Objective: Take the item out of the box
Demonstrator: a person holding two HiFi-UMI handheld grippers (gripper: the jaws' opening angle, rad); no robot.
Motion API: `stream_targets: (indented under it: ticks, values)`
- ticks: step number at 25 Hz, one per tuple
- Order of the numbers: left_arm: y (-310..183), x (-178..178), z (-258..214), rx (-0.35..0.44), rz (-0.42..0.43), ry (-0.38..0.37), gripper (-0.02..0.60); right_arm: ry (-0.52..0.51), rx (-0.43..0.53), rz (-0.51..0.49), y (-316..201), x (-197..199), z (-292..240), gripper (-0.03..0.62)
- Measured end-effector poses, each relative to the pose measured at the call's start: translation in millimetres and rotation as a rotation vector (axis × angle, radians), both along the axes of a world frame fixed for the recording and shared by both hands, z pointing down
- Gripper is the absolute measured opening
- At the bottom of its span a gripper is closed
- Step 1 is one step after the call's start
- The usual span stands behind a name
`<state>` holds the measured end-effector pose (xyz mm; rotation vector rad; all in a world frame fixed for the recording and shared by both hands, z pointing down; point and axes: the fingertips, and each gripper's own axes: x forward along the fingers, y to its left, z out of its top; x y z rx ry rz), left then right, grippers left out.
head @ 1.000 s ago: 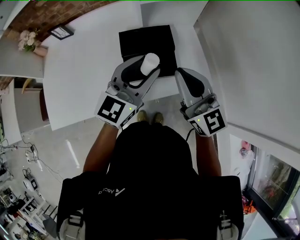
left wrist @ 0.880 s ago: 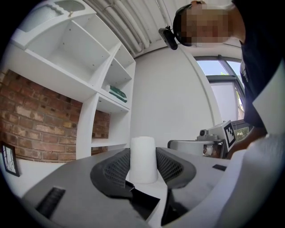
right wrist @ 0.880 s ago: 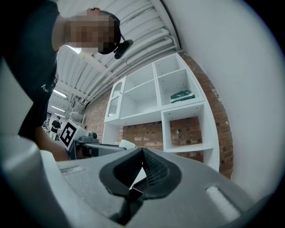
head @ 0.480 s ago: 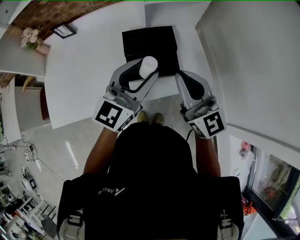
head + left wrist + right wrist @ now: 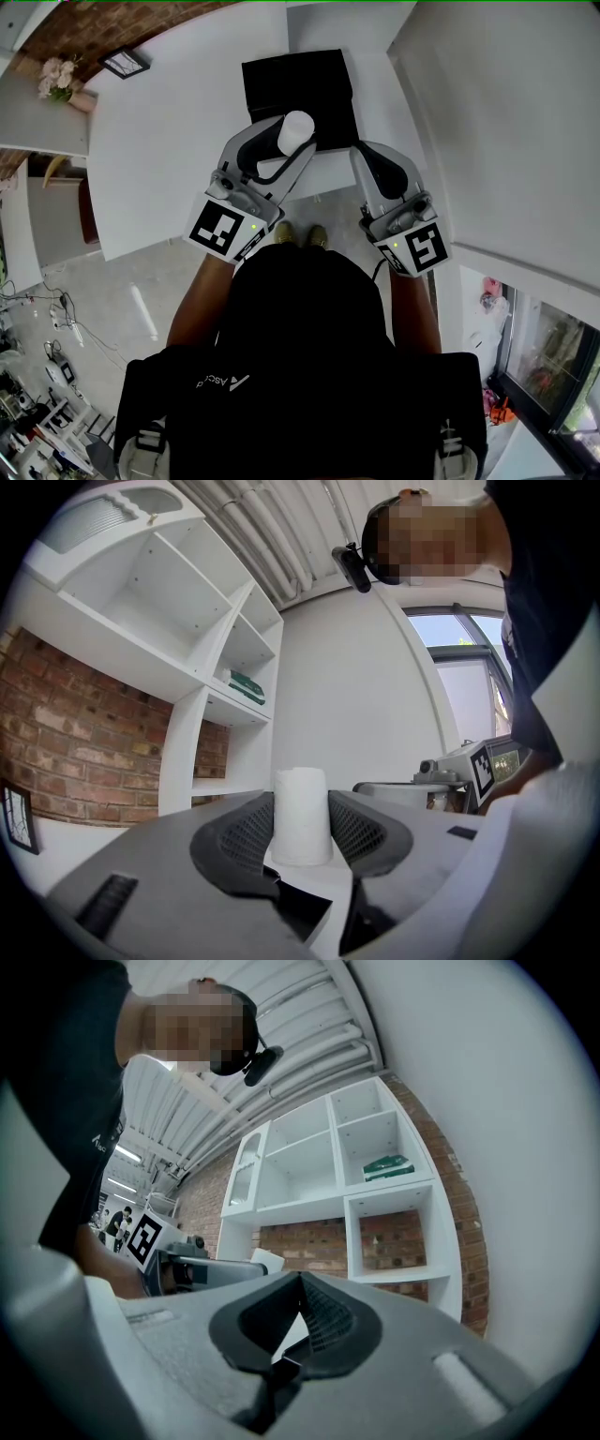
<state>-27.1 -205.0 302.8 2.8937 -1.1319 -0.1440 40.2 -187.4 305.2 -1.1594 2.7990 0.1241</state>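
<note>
Above the black box (image 5: 298, 82), left hand-held gripper (image 5: 292, 142) still clamps white roll (image 5: 296, 127); right hand-held gripper (image 5: 359, 151) stays closed.

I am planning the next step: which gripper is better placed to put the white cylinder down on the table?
Left: the left gripper holds the white cylinder between its jaws; the right gripper is shut and empty.

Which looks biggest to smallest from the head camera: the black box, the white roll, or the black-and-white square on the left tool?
1. black box
2. black-and-white square on the left tool; it sits nearer the camera, so it may look bigger than it is
3. white roll, held in that tool
</note>
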Motion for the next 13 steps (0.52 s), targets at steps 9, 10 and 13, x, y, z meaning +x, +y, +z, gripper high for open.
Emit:
stream_targets:
  ticks: [9, 10, 13]
  values:
    - [1.1, 4.5, 0.9, 0.001, 0.023, 0.010, 0.178, -0.005, -0.007, 0.019, 4.2, 1.7, -1.2, 0.001]
    - [1.4, 5.1, 0.8, 0.001, 0.024, 0.012, 0.178, -0.003, -0.003, 0.024, 4.4, 3.5, -1.0, 0.002]
    - [1.2, 5.8, 0.6, 0.002, 0.026, 0.015, 0.178, 0.003, -0.020, 0.034, 4.8, 4.8, 0.3, 0.000]
